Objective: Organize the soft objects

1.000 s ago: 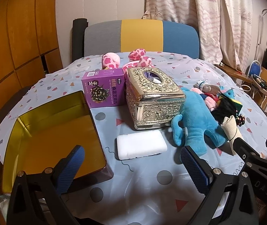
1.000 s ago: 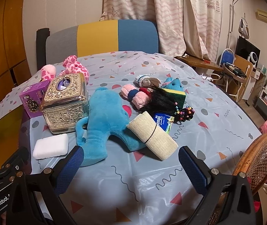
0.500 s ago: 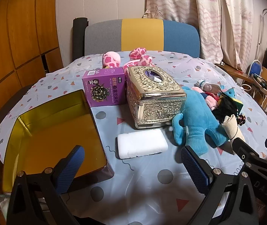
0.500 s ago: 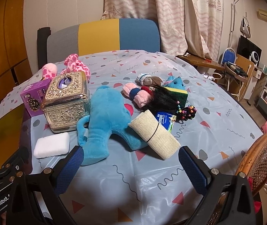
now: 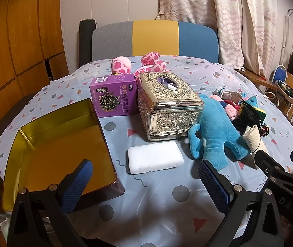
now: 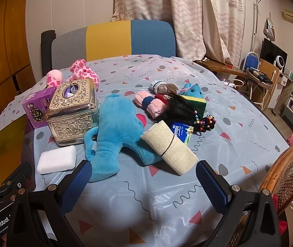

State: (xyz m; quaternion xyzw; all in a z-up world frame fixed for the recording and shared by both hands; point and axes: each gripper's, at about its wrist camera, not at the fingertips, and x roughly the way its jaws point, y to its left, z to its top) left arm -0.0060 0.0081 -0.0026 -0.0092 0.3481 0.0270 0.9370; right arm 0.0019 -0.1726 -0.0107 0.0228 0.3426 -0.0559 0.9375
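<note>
Where legible: "Tempo" tissue pkt (image 6: 181, 131)

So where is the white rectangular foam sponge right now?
The white rectangular foam sponge lies flat on the tablecloth, just in front of the ornate gold metal tissue box, between the yellow tin tray and blue plush toy.

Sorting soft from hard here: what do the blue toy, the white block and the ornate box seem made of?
Blue toy: plush fabric, fuzzy matte nap. White block: probably foam or sponge, matte and slightly dented. Ornate box: looks like embossed metal, shiny gold-silver reflections, so hard.
</note>
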